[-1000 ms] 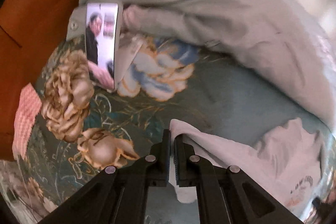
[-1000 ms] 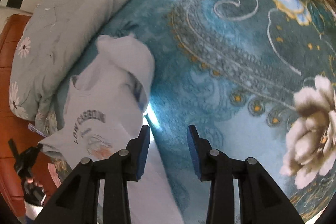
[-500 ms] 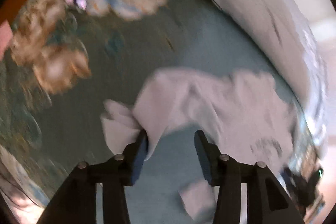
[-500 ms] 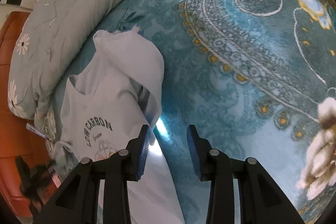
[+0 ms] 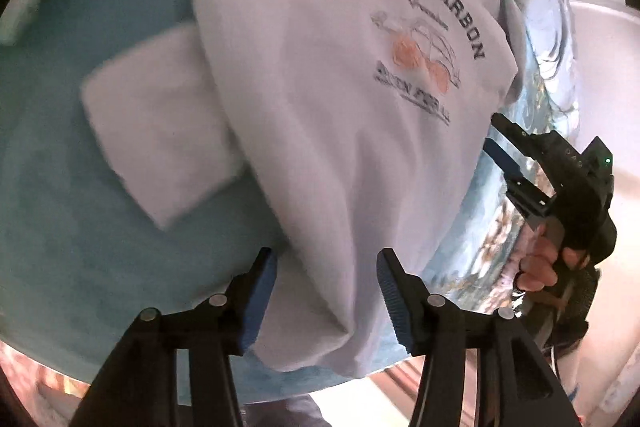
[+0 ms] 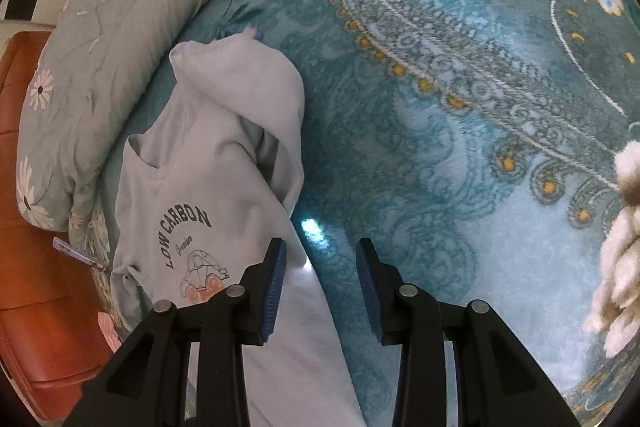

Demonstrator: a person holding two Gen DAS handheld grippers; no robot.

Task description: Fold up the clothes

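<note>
A pale grey T-shirt [image 5: 320, 131] printed "LOW CARBON" lies on the teal bedspread [image 5: 80, 211]. One sleeve [image 5: 160, 131] lies spread to the left. My left gripper [image 5: 326, 301] is open, its jaws on either side of the shirt's lower hem. In the right wrist view the shirt [image 6: 208, 187] lies crumpled, its far sleeve folded over. My right gripper [image 6: 320, 285] is open above the shirt's right edge, holding nothing. It also shows in the left wrist view [image 5: 520, 163], held by a hand.
A grey-green floral quilt [image 6: 112, 39] is bunched along the far side of the bed. The patterned bedspread [image 6: 480, 107] spreads wide to the right. An orange-brown headboard [image 6: 36, 287] is at the left. The bed's near edge [image 5: 320, 387] is below my left gripper.
My left gripper let go of the shirt's edge, opened, and swung right to the shirt's hem. The shirt now lies flatter. My right gripper stayed open and shifted only slightly.
</note>
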